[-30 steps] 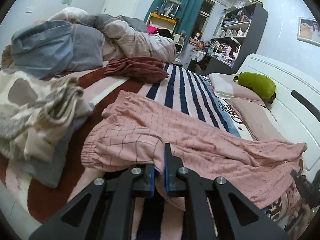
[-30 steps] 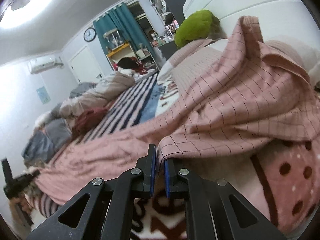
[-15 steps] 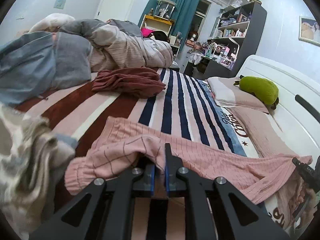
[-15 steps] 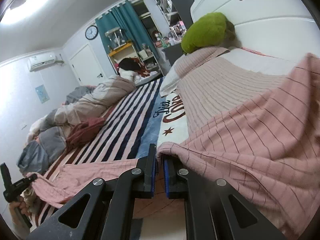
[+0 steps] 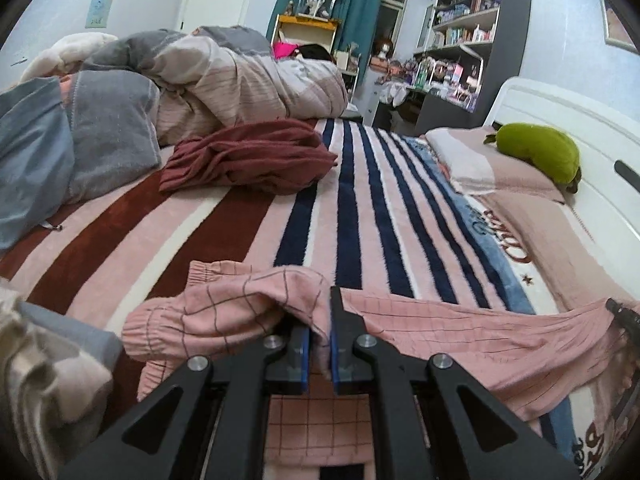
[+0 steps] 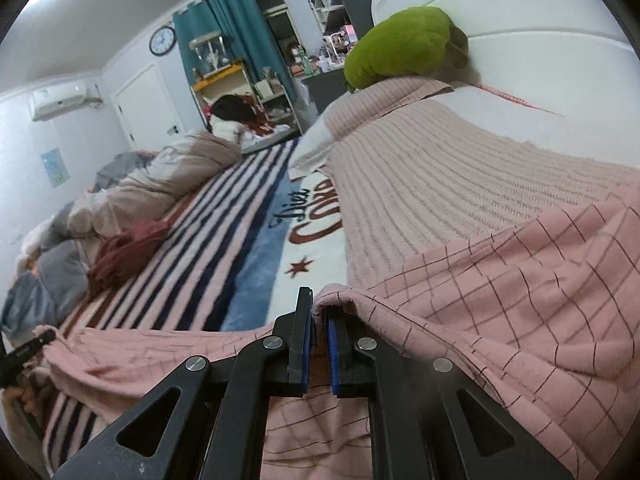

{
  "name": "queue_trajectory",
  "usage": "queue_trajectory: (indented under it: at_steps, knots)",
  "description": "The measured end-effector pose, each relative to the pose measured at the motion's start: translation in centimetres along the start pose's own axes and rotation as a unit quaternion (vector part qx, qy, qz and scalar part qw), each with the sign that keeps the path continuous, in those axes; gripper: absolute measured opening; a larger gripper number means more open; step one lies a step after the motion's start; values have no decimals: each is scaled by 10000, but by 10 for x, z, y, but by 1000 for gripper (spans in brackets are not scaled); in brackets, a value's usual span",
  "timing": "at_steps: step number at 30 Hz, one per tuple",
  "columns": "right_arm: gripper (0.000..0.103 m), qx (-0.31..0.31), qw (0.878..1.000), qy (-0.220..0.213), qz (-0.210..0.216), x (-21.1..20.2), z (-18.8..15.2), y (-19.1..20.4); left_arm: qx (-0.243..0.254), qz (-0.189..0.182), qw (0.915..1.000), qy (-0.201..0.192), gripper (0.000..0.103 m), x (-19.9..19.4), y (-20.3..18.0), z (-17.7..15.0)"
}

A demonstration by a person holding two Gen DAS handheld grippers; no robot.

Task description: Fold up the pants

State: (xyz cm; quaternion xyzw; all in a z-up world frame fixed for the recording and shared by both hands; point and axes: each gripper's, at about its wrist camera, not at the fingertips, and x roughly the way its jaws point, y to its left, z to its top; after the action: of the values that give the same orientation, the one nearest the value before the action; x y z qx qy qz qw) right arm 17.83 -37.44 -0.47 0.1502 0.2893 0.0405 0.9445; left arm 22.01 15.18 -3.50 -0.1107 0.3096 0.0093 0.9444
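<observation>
Pink checked pants lie stretched across the near edge of a striped bed. My left gripper is shut on the fabric near the elastic waistband, which bunches to its left. My right gripper is shut on a fold of the same pants toward the leg end, beside the pillows. Each gripper appears at the far edge of the other's view: the right one and the left one, held by a hand.
A dark red garment lies mid-bed on the striped blanket. Heaped duvets fill the far left. Pillows and a green plush sit by the white headboard. A crumpled patterned cloth lies near left.
Both grippers have carried the pants' upper layer toward the near edge of the bed, so more striped blanket shows beyond. The pants now form a narrower band.
</observation>
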Motion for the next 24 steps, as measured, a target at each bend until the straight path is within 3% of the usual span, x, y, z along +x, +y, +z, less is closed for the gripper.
queue_trajectory:
  at_steps: [11, 13, 14, 15, 17, 24]
  knots:
    - [2, -483, 9960, 405, -633, 26, 10, 7, 282, 185, 9982, 503, 9, 59, -10, 19]
    - [3, -585, 9943, 527, -723, 30, 11, 9, 325, 239, 9974, 593, 16, 66, -11, 21]
    - [5, -641, 9935, 572, -753, 31, 11, 10, 310, 256, 9973, 608, 27, 68, -10, 21]
    - [9, -700, 9927, 615, -767, 33, 12, 11, 257, 277, 9975, 592, 39, 69, -8, 21]
    - [18, -809, 9913, 736, -727, 35, 13, 13, 215, 338, 9978, 528, 48, 67, -6, 22]
    - [53, -833, 9902, 1102, -215, 20, 20, 27, 255, 205, 9990, 298, 55, 37, -3, 26]
